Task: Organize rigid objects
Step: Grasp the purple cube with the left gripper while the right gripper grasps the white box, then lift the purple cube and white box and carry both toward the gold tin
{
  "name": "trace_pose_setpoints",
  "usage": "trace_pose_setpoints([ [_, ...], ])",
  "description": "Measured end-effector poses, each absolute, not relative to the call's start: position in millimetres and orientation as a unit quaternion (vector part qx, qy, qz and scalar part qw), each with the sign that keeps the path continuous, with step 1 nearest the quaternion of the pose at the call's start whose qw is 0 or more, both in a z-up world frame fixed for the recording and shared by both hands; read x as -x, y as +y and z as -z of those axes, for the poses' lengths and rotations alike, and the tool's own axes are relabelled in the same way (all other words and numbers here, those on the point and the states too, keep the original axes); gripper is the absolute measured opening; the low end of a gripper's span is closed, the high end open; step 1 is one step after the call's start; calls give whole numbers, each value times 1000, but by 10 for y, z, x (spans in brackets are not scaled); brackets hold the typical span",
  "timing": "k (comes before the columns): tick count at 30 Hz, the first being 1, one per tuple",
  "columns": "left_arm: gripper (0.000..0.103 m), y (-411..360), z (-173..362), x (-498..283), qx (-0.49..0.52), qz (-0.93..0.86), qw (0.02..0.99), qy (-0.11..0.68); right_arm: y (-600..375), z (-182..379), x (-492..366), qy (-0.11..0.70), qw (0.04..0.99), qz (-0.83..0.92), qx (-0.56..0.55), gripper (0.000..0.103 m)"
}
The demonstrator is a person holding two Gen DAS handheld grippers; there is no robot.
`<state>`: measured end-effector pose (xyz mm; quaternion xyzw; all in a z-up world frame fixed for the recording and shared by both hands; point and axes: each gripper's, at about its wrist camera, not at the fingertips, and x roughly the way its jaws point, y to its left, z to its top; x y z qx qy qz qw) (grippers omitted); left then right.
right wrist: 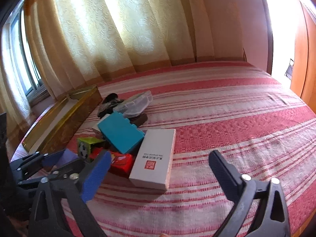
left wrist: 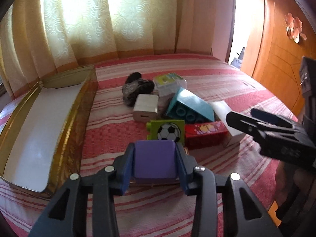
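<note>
My left gripper [left wrist: 155, 150] is shut on a purple block [left wrist: 155, 162], its blue pads pressed on both sides, low over the striped bed. Just beyond lies a pile: a green football block [left wrist: 167, 131], a red block [left wrist: 205, 132], a teal brick [left wrist: 189, 104], a white charger cube [left wrist: 146, 107] and a white box [left wrist: 223, 110]. In the right wrist view my right gripper [right wrist: 160, 156] stands open. The white box [right wrist: 156, 156] lies between its wide-set fingers, which stay apart from it. The teal brick [right wrist: 120, 136] leans just behind the box.
An open gold tin [left wrist: 65, 122] with a white lining lies along the left of the bed. A dark fuzzy object [left wrist: 136, 88] and a clear plastic case [right wrist: 136, 102] sit behind the pile. Curtains hang behind the bed, and a wooden wardrobe [left wrist: 276, 63] stands at the right.
</note>
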<state>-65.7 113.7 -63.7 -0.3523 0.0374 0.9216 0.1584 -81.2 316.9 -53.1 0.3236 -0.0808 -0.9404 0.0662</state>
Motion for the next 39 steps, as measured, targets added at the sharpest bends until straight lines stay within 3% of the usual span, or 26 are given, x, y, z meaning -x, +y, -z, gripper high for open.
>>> trace_pose_setpoints([
  [3, 39, 1079, 613, 641, 345, -926, 151, 23, 3203, 580, 902, -85, 61, 934, -342, 83],
  [10, 39, 941, 578, 652, 330, -933, 141, -5, 3245, 621, 1020, -98, 70, 928, -354, 82],
  [14, 39, 902, 581, 676, 333, -931, 146, -17, 3336, 666, 1049, -127, 72, 919, -366, 71],
  [22, 39, 926, 574, 662, 321, -936, 142, -7, 2929, 663, 1066, -12, 71, 923, -378, 70],
  [26, 39, 893, 557, 635, 311, -940, 141, -15, 2971, 698, 1112, -15, 64, 919, -390, 44],
  [39, 39, 754, 498, 555, 278, -949, 141, -44, 2998, 607, 957, -20, 76, 934, -348, 43],
])
